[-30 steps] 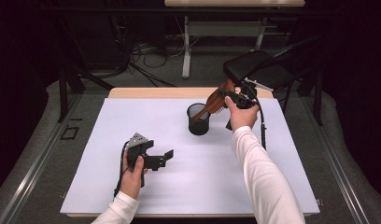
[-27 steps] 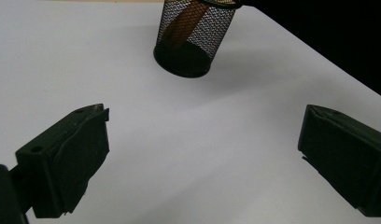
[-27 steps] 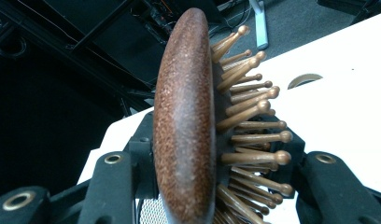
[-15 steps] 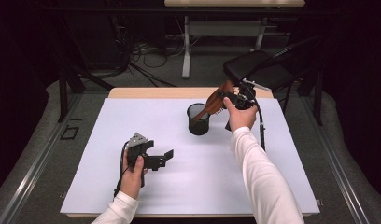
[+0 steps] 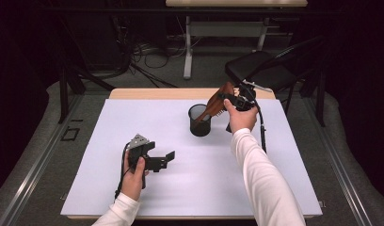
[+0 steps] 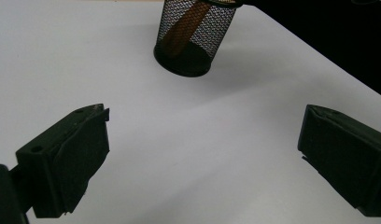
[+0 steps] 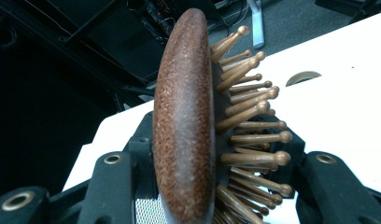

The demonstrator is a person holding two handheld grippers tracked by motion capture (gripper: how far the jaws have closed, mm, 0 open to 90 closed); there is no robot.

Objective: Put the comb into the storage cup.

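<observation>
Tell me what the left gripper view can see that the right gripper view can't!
The left gripper view sees the black mesh cup standing on the white table, with the brush's brown handle leaning inside it, and its own two jaws spread wide apart with nothing between them.

The right gripper view sees the wooden hairbrush up close: its brown back and round-tipped wooden pins, squeezed between that gripper's jaws, with dark floor and cables behind.

Both views see the white table top and some part of that same brush.
</observation>
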